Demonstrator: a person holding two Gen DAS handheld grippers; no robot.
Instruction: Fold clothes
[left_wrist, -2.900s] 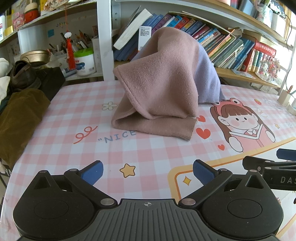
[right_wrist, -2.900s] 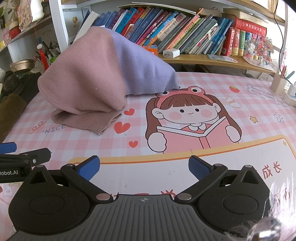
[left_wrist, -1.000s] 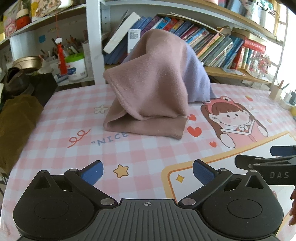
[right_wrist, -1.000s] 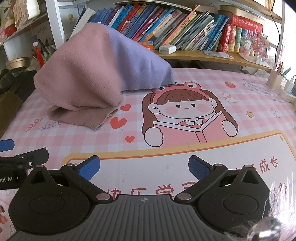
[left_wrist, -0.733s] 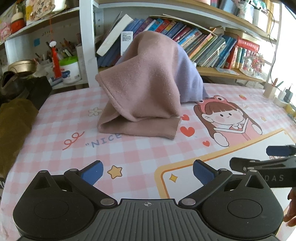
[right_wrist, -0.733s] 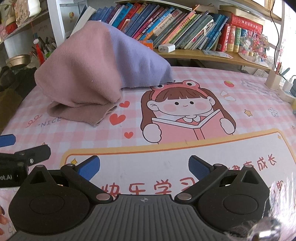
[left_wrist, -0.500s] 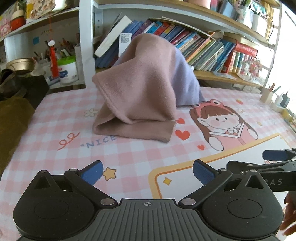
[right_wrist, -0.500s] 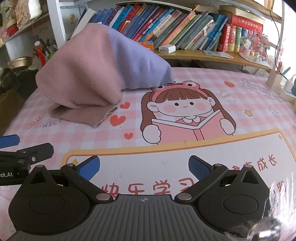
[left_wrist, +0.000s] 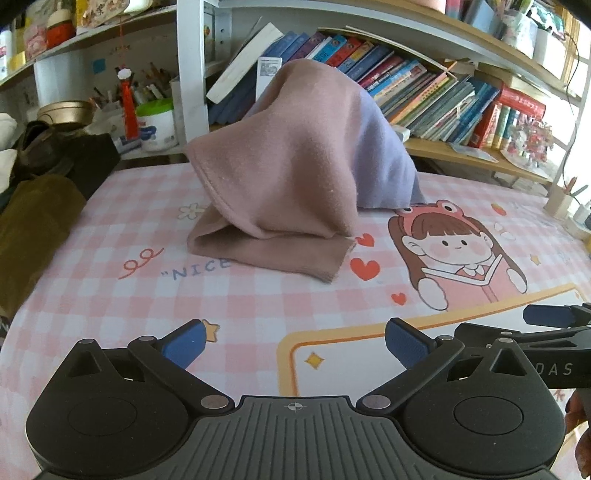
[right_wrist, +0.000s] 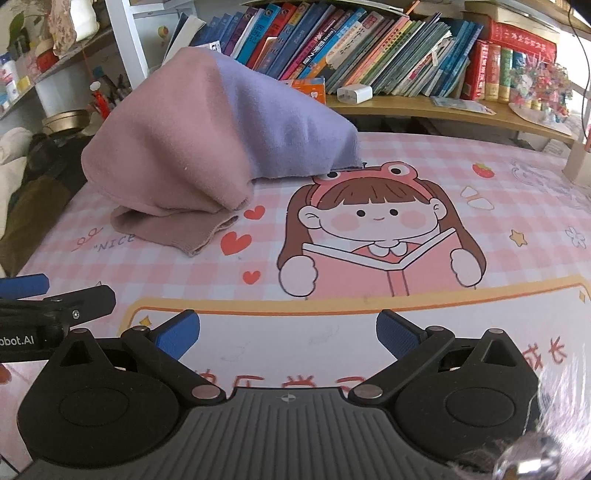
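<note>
- The left gripper (left_wrist: 293, 341) is nearest in its own view: a black ribbed body with two round hubs, and two blue textured pads spread wide apart with nothing between them.
- The right gripper (right_wrist: 287, 334) has the same build, its blue pads equally wide apart and empty; from the left wrist view it shows side-on at the right edge, just beside the left one.
- Both hang above the smooth, glossy table mat (left_wrist: 258, 295), a pink-and-white check printed with hearts, a star, the word "NICE" and a cartoon girl (right_wrist: 380, 236) reading a book.
- Well ahead of both tools, apart from either pair of pads, the garment (left_wrist: 295, 166) sits in a tall tented heap on the mat: soft, fuzzy knit, dusty pink on the left side and lavender on the right.
- Its ribbed pink hem (right_wrist: 177, 229) lies flat on the checks, next to the "NICE" print and the red hearts.
- A brown cloth (left_wrist: 33, 221) is bunched at the mat's left edge.
- Behind the heap, slanted rows of books (right_wrist: 369, 48) fill a wooden shelf.
</note>
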